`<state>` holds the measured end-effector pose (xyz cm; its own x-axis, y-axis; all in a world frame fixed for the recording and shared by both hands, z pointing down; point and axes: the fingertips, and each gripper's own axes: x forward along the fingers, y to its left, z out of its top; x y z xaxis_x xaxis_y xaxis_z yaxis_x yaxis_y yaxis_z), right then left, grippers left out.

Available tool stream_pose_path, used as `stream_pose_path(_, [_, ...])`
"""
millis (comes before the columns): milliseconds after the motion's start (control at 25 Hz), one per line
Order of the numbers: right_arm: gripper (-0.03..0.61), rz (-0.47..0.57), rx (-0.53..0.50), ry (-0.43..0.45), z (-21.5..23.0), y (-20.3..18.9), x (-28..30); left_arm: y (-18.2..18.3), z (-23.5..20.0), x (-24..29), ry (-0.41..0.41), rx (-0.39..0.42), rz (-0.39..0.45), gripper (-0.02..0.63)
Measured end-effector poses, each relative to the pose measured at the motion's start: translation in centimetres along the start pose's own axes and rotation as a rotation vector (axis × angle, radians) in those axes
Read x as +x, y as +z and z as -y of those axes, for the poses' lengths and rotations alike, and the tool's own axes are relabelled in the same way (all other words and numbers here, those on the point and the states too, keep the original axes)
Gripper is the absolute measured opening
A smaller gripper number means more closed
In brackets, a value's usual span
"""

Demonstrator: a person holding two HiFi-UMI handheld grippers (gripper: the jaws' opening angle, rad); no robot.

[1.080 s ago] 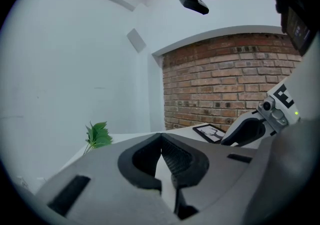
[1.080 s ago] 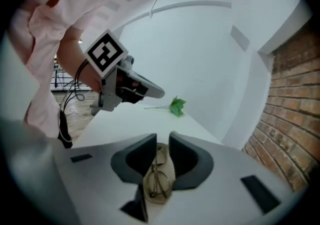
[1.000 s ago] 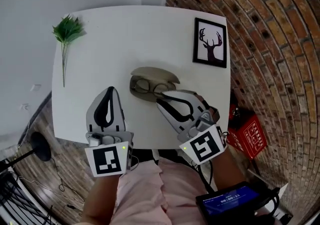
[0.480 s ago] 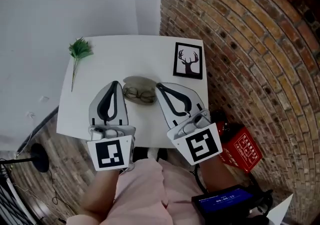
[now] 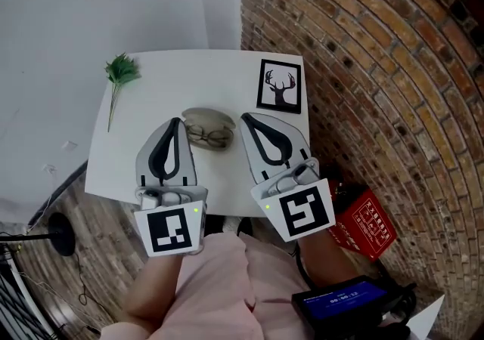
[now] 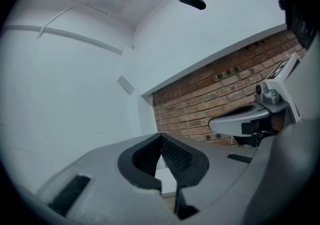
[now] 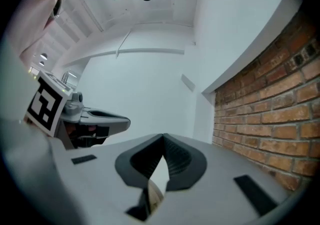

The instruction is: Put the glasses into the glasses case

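Glasses (image 5: 209, 135), head view: lying inside the open glasses case (image 5: 204, 115). The case sits on the white table (image 5: 151, 93), just ahead of and between the two sets of fingertips, and neither touches it.

Left gripper (image 5: 175, 124): tips just left of the case, jaws drawn together, nothing in them.

Right gripper (image 5: 246, 117): tips just right of the case. A second ago its jaws stood apart, close over the case; now they meet on nothing.

Both grippers have lifted clear of the tabletop since then. I read that as release done and glasses delivered. Only the lid, still open, might remain.

Deer picture (image 5: 279, 86): beyond the right fingertips. Green sprig (image 5: 119, 74): well off to the left of the left fingertips.

Left gripper view: my jaws closed tip to tip, with only an empty hollow behind the tips. The gripper is held level, facing a white wall (image 6: 75, 94) and a brick wall (image 6: 200, 104). The right gripper shows alongside at the right. No table or case appears here.

Right gripper view: jaws closed, nothing held. It is likewise level, with white wall ahead and brick to the right of the tips. The left gripper and its marker cube (image 7: 46, 105) show at the left. The case is out of this view.
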<state>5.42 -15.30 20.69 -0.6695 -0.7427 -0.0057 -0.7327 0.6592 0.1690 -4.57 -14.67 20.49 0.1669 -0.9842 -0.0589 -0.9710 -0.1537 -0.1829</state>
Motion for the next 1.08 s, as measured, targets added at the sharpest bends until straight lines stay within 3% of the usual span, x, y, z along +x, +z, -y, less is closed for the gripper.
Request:
stream_pose_path(200, [0.003,0.004,0.030,-0.033,1.2,-0.2,-0.2,0.1,0.9,0.1,-0.014,0.005,-0.001,0.007])
stream_pose_path(1080, [0.004,-0.005,0.029,-0.025,0.6,-1.3,0.5,-1.3,0.6,0.4,-0.020,0.000,-0.030,0.006])
